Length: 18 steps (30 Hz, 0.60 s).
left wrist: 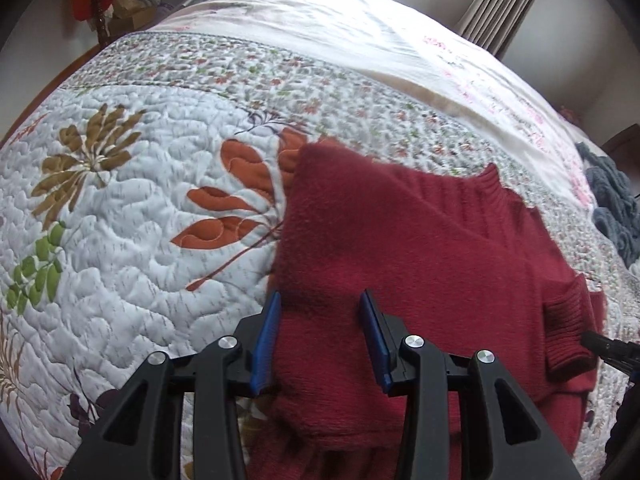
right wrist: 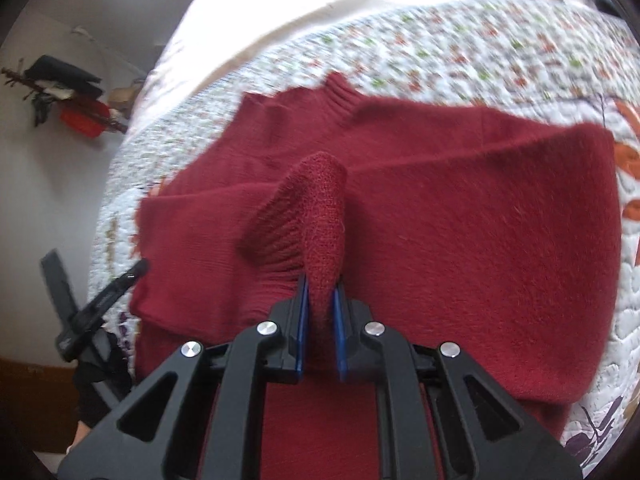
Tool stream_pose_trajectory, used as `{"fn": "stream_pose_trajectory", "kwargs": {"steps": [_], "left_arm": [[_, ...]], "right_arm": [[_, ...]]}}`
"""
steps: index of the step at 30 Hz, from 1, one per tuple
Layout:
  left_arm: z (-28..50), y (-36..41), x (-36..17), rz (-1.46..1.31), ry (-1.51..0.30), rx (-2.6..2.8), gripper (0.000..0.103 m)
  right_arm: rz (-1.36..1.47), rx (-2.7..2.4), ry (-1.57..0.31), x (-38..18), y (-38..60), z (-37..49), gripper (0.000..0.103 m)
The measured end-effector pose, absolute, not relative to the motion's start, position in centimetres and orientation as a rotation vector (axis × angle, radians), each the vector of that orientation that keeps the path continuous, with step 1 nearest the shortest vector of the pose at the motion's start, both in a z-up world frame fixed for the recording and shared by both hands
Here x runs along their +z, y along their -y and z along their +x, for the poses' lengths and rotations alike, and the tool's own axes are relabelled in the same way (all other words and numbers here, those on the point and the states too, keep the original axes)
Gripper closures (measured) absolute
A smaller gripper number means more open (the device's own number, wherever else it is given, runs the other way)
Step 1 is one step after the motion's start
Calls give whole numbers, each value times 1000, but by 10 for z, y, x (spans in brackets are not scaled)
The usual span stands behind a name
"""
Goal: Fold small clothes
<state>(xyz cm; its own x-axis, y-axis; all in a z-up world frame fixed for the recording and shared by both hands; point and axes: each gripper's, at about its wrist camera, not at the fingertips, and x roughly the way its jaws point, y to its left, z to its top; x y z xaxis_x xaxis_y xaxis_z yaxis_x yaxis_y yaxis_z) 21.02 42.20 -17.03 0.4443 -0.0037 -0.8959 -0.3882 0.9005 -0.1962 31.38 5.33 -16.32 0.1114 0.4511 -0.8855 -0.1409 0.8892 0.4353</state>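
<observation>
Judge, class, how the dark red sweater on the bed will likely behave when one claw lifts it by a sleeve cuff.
The red sweater is probably floppy: the ribbed cuff pinched in the right claw bends and droops. It likely grips well, since the knit looks fuzzy. It may drag on the quilt instead of sliding, as both look textured.

Quilt left of the red sweater lies bare and flat, open passage there, and the white sheet beyond is likewise unoccupied. Right side tighter: a grey-blue knit heaped near the sweater's far edge, and the right gripper pinching a raised ribbed cuff that stands up over the sweater's middle. Left gripper hangs with jaws apart over the sweater's near-left edge; in the right wrist view its black finger tip sits at that edge.
</observation>
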Motion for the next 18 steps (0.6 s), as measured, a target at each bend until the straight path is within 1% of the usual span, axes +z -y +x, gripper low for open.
{"fn": "stream_pose_trajectory", "kwargs": {"steps": [1,4,5,6,8,10,11,12,13,15,18], "left_arm": [[210,-424,-173,-419,-1098,245,60],[211,-424,-171,-417,-1104,247,60],[212,-423,-169,-409,-1106,247,60],[212,-422,-165,-401,-1107,246,62],[209,-419,-148,-398,-1074,224,62],[208,-414,-132,-402,-1041,195,61],[209,-410,-124,-413,-1027,171,61],[210,-407,-120,-424,-1023,154,60],[213,-402,-118,-432,-1022,141,57],[220,-392,-119,-433,-1041,126,57],[226,-380,-130,-417,-1071,123,57]], "right_arm": [[271,433,-1405,-167,-52,313,91],[276,408,-1432,-178,-47,312,85],[271,406,-1431,-176,-47,311,83],[253,395,-1423,-172,-48,311,82],[173,378,-1370,-151,-50,306,82],[115,397,-1315,-130,-56,300,72],[81,426,-1289,-118,-64,296,60],[53,448,-1276,-112,-71,293,52],[11,478,-1265,-107,-84,288,52],[-42,516,-1270,-107,-102,284,51],[-141,522,-1289,-121,-128,279,51]]}}
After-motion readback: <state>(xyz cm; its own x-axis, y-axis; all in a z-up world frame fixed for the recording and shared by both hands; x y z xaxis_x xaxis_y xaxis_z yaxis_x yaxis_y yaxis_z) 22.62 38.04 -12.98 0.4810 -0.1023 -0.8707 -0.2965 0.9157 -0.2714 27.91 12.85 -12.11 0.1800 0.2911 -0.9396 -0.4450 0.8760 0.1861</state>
